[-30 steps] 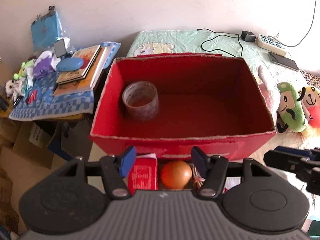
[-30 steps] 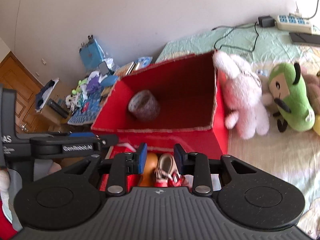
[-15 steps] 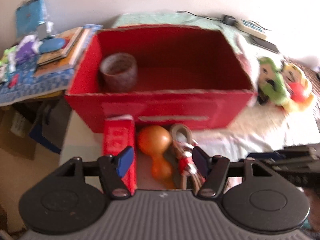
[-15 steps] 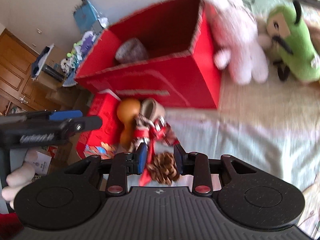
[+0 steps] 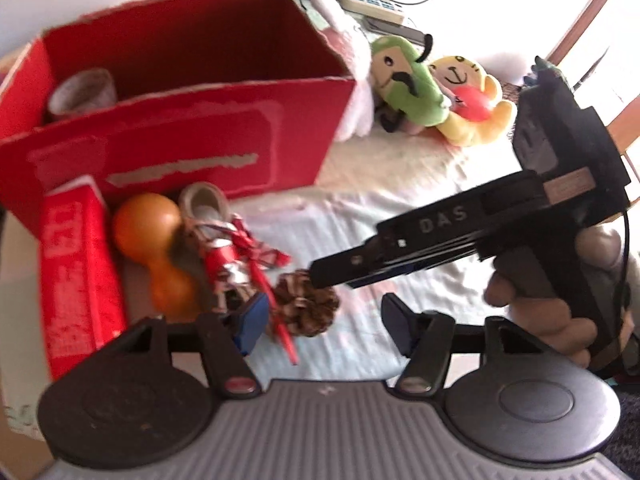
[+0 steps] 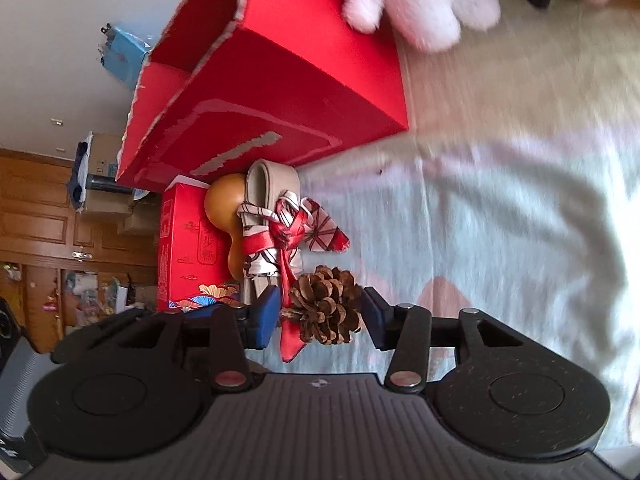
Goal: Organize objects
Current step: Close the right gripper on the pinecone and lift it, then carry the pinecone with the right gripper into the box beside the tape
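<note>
Both tongs, left (image 5: 322, 322) and right (image 6: 320, 316), wide open, gripping nothing; one pinecone (image 6: 326, 306) between right's pads, one red box (image 5: 180, 120) far.

My left gripper (image 5: 324, 322) has blue pads on black fingers with red-capped screws and a ribbed grey body. My right gripper (image 6: 320, 314) looks alike; its black rail reads "DAS".

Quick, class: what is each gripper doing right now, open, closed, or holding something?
Left gripper: jaws open, holding nothing.
Right gripper: jaws open around the pine cone, not yet gripping it.
</note>
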